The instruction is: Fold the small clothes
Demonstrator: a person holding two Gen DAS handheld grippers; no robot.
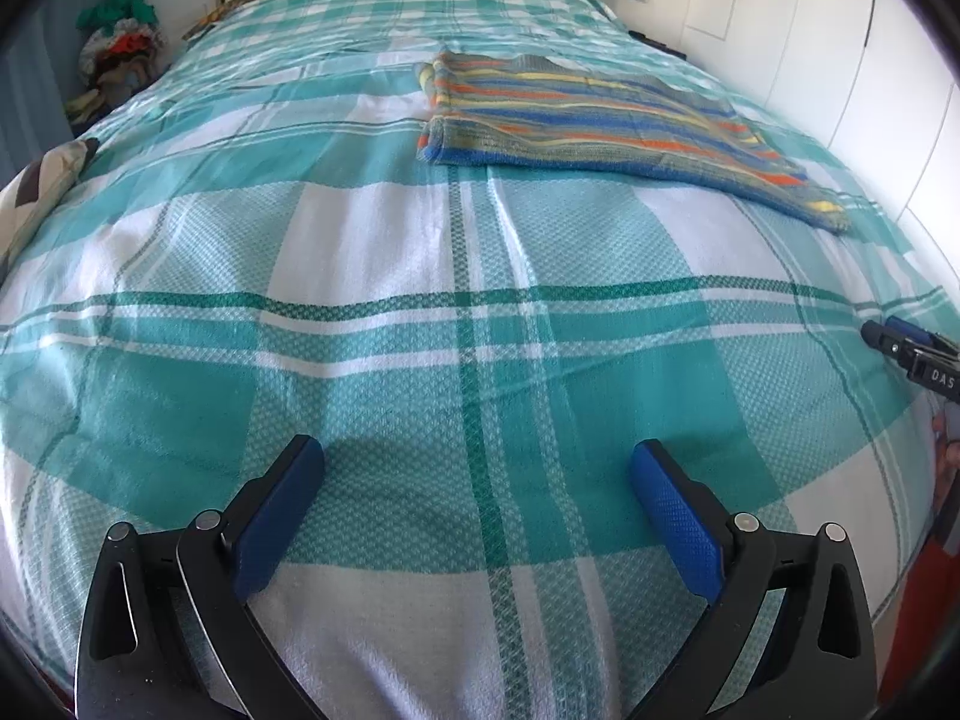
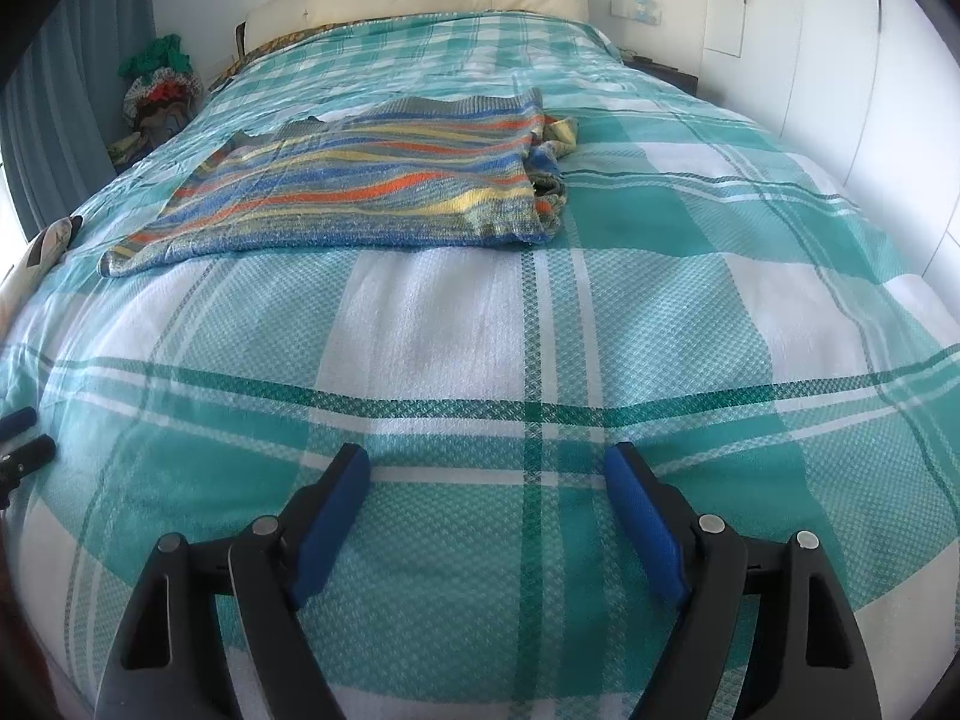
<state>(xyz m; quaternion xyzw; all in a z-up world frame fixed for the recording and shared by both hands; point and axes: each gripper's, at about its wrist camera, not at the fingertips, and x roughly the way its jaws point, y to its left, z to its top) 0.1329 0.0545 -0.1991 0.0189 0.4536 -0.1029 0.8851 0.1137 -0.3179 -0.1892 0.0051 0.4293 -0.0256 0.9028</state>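
A: How are the fingers held?

B: The left gripper [image 1: 477, 468] and the right gripper [image 2: 487, 471] are both spread wide apart, and nothing is held. They are kept low over the checked bed cover [image 2: 456, 324].

A: Where is the striped top [image 2: 372, 186]?

B: It is laid flat farther up the bed, well apart from both.
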